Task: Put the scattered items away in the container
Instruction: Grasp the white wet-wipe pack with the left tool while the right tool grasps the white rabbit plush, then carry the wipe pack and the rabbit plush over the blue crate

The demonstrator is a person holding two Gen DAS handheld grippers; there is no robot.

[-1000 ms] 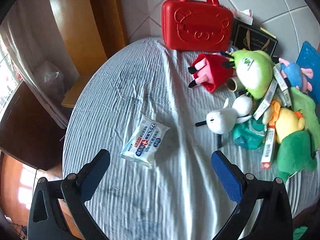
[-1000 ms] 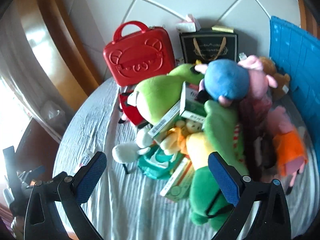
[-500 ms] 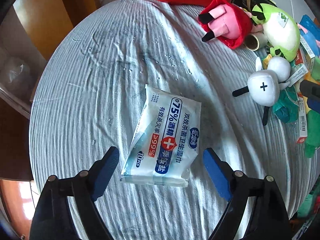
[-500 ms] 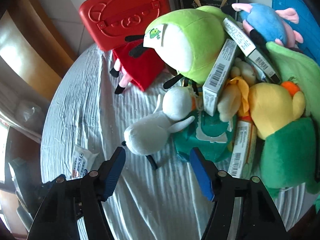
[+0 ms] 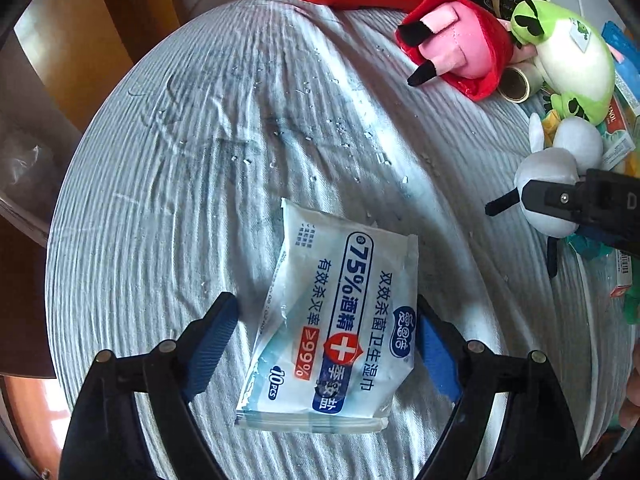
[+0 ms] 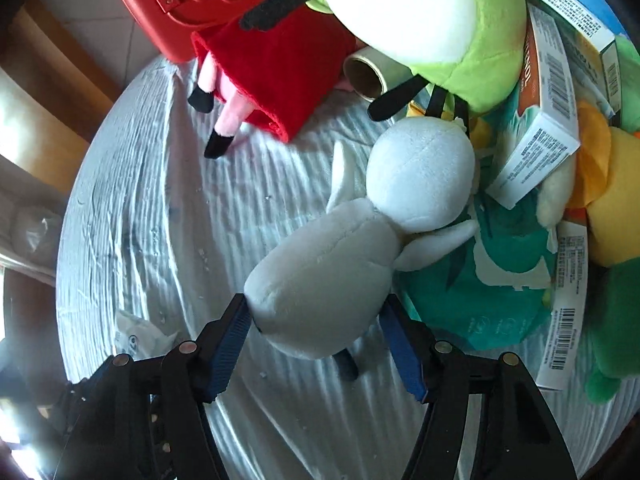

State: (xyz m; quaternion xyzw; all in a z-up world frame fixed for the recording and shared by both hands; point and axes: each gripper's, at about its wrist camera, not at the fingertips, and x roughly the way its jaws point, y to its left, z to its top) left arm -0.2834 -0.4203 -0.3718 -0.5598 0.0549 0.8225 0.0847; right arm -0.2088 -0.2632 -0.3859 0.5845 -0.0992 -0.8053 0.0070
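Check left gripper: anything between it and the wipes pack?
Nothing visible. The left gripper already straddles the wet wipes pack lying flat on the striped cloth; its jaws have just been closing, the right pad at the pack's edge, the left pad clear of it. The nearest clutter, the white plush, sits off right.
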